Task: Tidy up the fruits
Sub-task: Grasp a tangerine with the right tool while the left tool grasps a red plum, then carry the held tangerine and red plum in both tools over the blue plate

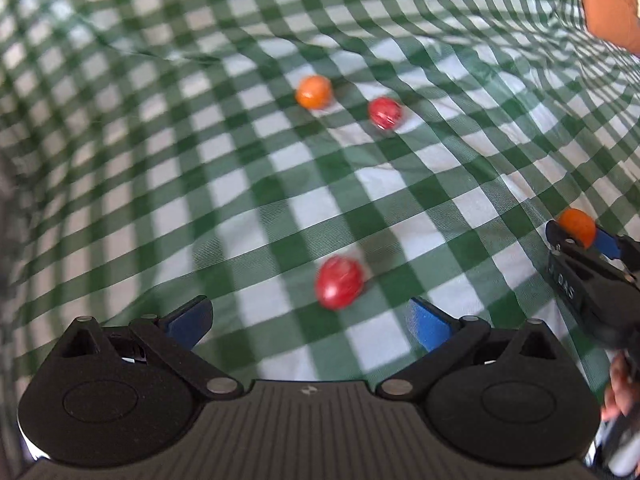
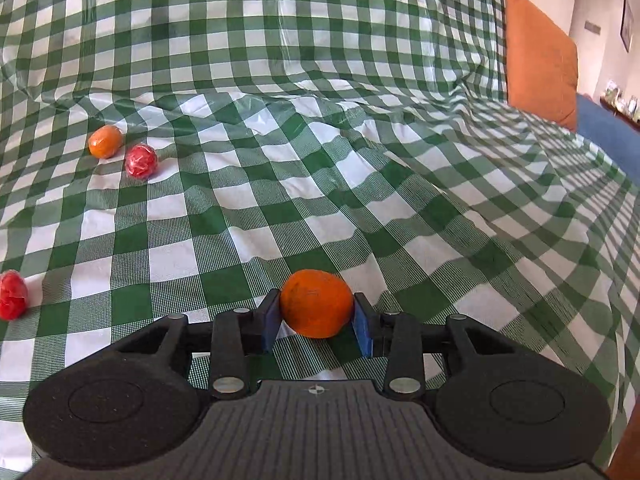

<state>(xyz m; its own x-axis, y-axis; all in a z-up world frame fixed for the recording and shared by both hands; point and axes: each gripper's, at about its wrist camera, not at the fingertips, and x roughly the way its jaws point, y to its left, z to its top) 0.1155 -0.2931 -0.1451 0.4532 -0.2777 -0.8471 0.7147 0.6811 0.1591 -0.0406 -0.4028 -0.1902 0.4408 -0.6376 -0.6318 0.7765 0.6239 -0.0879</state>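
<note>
My left gripper [image 1: 310, 320] is open and empty, and a red fruit [image 1: 339, 281] lies on the green checked cloth just ahead of its jaws. Farther off lie an orange fruit [image 1: 314, 91] and a second red fruit [image 1: 385, 112], side by side. My right gripper [image 2: 316, 322] is shut on another orange fruit [image 2: 316, 303], low over the cloth. That gripper also shows at the right edge of the left wrist view [image 1: 576, 236], holding the orange fruit [image 1: 577, 224]. In the right wrist view the far orange fruit [image 2: 105, 141], the red fruit beside it [image 2: 141, 161] and the near red fruit [image 2: 12, 294] lie at left.
The green-and-white checked cloth [image 2: 360, 160] is wrinkled and rises into a slope at the back. An orange cushion [image 2: 540, 76] and a blue surface [image 2: 608, 136] stand at the far right. A person's arm [image 1: 608, 4] shows top right in the left wrist view.
</note>
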